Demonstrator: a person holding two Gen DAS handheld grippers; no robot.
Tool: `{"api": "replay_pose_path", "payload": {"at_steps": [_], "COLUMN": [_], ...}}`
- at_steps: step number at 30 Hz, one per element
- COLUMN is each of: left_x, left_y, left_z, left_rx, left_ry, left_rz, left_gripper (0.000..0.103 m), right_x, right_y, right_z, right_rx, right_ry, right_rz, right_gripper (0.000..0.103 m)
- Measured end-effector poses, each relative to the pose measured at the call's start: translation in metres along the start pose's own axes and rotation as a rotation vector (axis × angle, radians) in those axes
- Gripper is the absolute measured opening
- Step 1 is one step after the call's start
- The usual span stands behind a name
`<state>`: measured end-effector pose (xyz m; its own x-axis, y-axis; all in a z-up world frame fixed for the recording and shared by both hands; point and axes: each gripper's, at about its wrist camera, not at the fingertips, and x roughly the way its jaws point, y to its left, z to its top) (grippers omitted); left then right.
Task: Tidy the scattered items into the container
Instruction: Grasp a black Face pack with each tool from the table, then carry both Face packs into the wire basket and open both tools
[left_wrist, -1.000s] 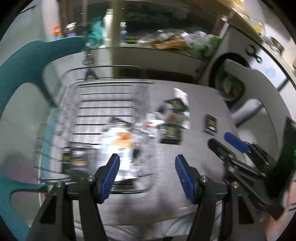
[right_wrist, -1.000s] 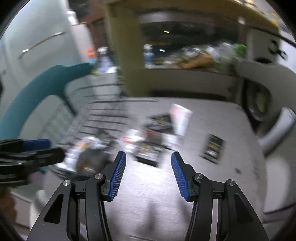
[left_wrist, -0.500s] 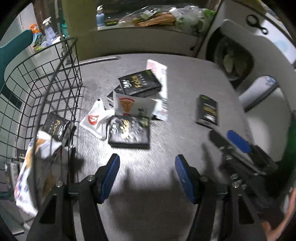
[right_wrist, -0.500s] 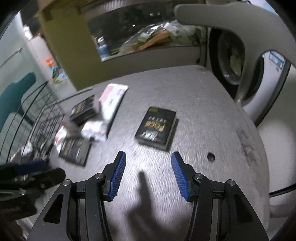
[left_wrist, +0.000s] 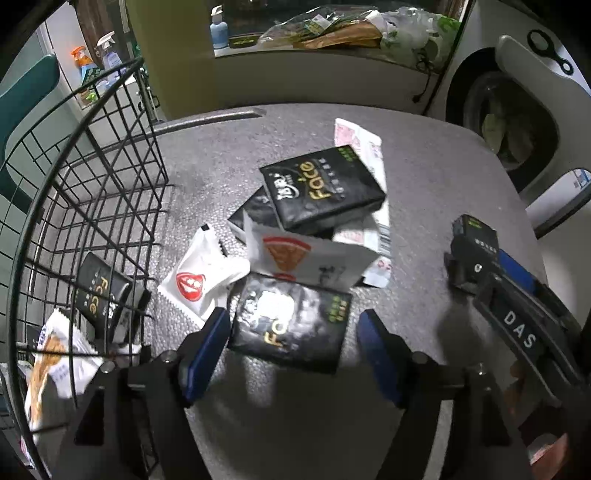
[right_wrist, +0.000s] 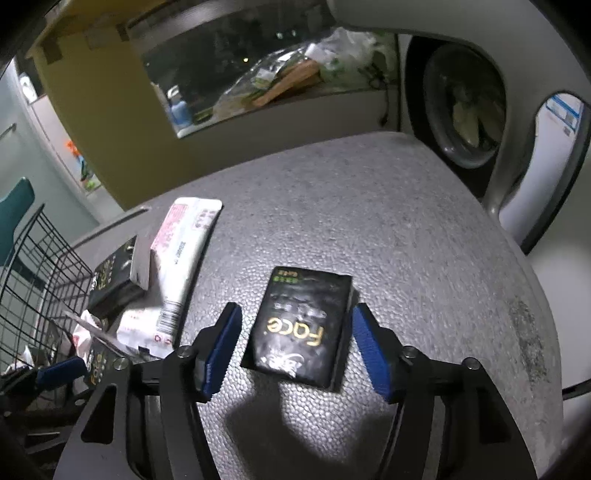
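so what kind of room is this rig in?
Most likely a home laundry or utility corner: a front-loading washing machine stands right behind the grey table, spray bottles sit on a shelf at left, and bags clutter the counter.

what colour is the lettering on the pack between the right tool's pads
Gold lettering on a black pack; clearest in the right wrist view.

Both grippers were built alike: the left gripper (left_wrist: 291, 347) and the right gripper (right_wrist: 297, 345) had black angular frames with triangular cut-outs, silver screws at the joints and ribbed blue pads (right_wrist: 371, 350) on their fingers. White letters "DAS" marked one side.
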<state>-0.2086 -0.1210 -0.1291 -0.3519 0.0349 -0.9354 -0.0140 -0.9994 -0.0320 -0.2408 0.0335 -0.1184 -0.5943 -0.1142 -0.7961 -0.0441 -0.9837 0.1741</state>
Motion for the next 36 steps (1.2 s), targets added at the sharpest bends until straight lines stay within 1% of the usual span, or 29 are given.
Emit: {"api": "replay_pose_path", "payload": {"at_steps": [3,5,6,7,8,9,14,18,21,23,25,27,31,36], "left_x": [0.012,0.016,0.015,0.013,0.012,0.011,-0.002,-0.011,-0.013,-0.012,-0.011,-0.010,-0.006,-0.005], "left_y": [0.001,0.001,0.000,0.000,0.000,0.000,-0.005,-0.009,-0.012,-0.015,-0.017,-0.017,-0.011,-0.020], "left_z": [0.002,-0.002,-0.003,-0.006,-0.007,-0.008,-0.025,-0.050,-0.066,-0.069,-0.071,-0.072,-0.077,-0.068], "left_rx": [-0.014,-0.009,0.000,0.005,0.005,0.005,0.035,0.061,0.086,0.099,0.108,0.110,0.109,0.108], "left_ry": [0.026,0.040,0.036,0.038,0.041,0.045,0.047,0.063,0.075,0.076,0.065,0.060,0.056,0.057], "left_rz": [-0.011,-0.021,-0.019,-0.026,-0.037,-0.048,-0.061,-0.084,-0.083,-0.076,-0.055,-0.052,-0.042,-0.039], "left_gripper": [0.076,0.076,0.073,0.070,0.070,0.070,0.070,0.070,0.070,0.070,0.070,0.071,0.072,0.072], "right_x": [0.003,0.002,0.000,-0.001,-0.003,-0.006,-0.030,-0.058,-0.074,-0.080,-0.083,-0.085,-0.081,-0.072], "right_y": [0.004,0.003,0.003,0.002,0.002,0.002,0.003,-0.001,0.000,0.000,0.002,0.003,0.005,0.004], "right_z": [0.003,0.002,0.001,-0.001,-0.003,-0.005,-0.028,-0.058,-0.076,-0.083,-0.087,-0.088,-0.085,-0.085], "right_rx": [-0.021,-0.028,-0.025,-0.025,-0.030,-0.038,-0.076,-0.108,-0.135,-0.147,-0.161,-0.168,-0.171,-0.161], "right_ry": [0.004,0.010,0.015,0.018,0.022,0.025,0.042,0.066,0.080,0.083,0.063,0.054,0.066,0.089], "right_rz": [-0.015,0.002,0.023,0.031,0.037,0.039,0.048,0.047,0.047,0.047,0.032,0.020,0.021,0.031], "right_gripper": [0.063,0.063,0.060,0.055,0.050,0.049,0.048,0.048,0.048,0.048,0.048,0.048,0.049,0.049]}}
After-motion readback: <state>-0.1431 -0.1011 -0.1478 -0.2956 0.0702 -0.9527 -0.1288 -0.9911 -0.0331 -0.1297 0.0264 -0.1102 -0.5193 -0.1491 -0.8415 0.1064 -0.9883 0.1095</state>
